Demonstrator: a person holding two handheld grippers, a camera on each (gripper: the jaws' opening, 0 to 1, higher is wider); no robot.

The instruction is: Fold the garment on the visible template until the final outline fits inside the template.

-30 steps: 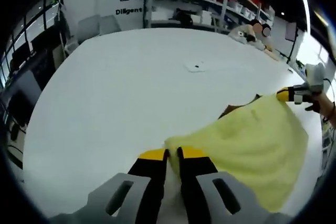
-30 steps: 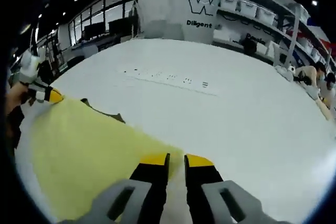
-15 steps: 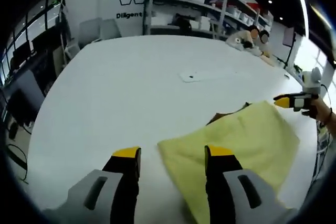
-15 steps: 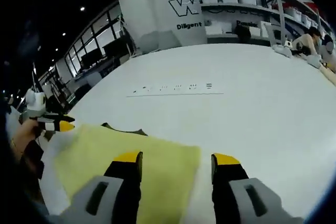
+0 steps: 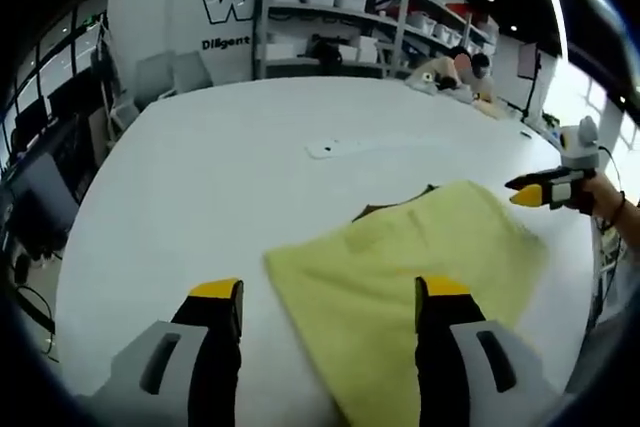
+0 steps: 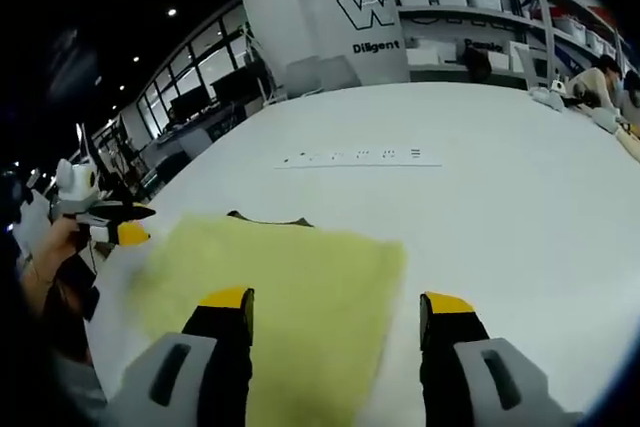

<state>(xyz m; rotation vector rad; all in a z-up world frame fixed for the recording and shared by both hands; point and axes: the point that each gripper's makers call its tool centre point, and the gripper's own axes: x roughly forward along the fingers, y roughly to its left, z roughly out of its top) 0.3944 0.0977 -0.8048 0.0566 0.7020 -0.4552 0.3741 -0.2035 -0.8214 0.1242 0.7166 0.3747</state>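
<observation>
A folded pale yellow garment (image 5: 410,262) lies flat on the white table (image 5: 220,177), covering a dark template whose edge (image 5: 385,209) peeks out at its far side. My left gripper (image 5: 328,295) hovers open over the garment's near left corner, nothing between its jaws. In the right gripper view the same garment (image 6: 290,277) lies below my right gripper (image 6: 338,302), which is open and holds nothing; the dark template edge (image 6: 268,219) shows at the cloth's far side. The right gripper (image 5: 540,190) appears at the right in the left gripper view, and the left gripper (image 6: 110,222) at the left in the right gripper view.
The table (image 6: 500,187) stretches wide and white beyond the garment. A small white tag (image 5: 330,148) and a line of small marks (image 6: 360,157) lie on it. Shelving with bins (image 5: 340,7) and people (image 5: 460,67) stand at the back.
Both grippers were shut on the garment's corners a second ago. They have let go, opened wide and drawn back a little; the cloth now lies flat.
</observation>
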